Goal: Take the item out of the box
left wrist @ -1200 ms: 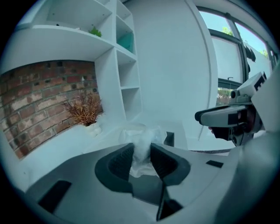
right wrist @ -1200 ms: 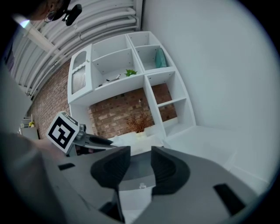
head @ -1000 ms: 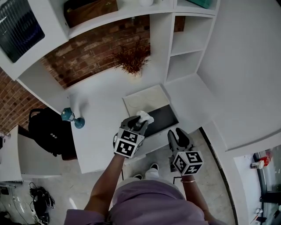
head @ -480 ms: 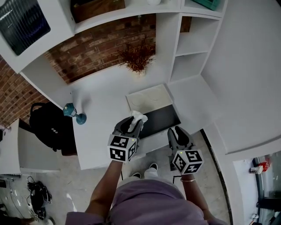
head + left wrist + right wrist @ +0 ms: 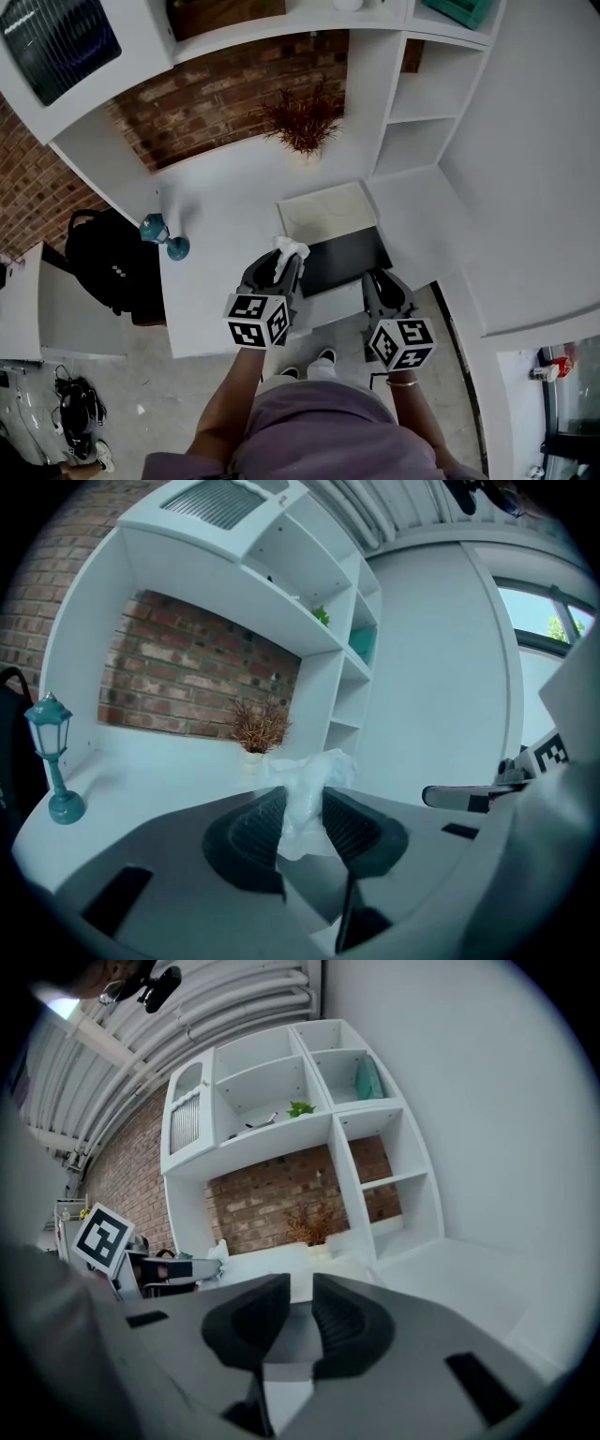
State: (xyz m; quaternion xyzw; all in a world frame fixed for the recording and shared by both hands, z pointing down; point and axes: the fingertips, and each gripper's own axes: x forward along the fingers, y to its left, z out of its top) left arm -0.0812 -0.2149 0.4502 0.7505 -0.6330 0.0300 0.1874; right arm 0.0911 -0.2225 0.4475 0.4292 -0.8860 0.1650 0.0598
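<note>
A crumpled white plastic-wrapped item (image 5: 290, 249) (image 5: 306, 792) is pinched between the jaws of my left gripper (image 5: 284, 262) (image 5: 302, 823), which is shut on it above the table's front part. Just to its right lies the flat box (image 5: 327, 208), with a cream panel and a black panel (image 5: 346, 259). My right gripper (image 5: 379, 282) (image 5: 298, 1311) hovers off the table's front edge, right of the box. Its jaws are closing with a narrow gap and nothing between them. In the right gripper view, the left gripper (image 5: 165, 1267) shows at the left with the item (image 5: 219, 1250).
A teal lantern ornament (image 5: 157, 231) (image 5: 52, 752) stands at the table's left edge. A dried plant in a pot (image 5: 305, 125) (image 5: 257, 729) sits at the back by the brick wall. White shelves (image 5: 412, 103) rise at the right. A black backpack (image 5: 105, 262) lies left of the table.
The left gripper has drawn back a little toward the person, still holding the white item. The right gripper's jaws have narrowed.
</note>
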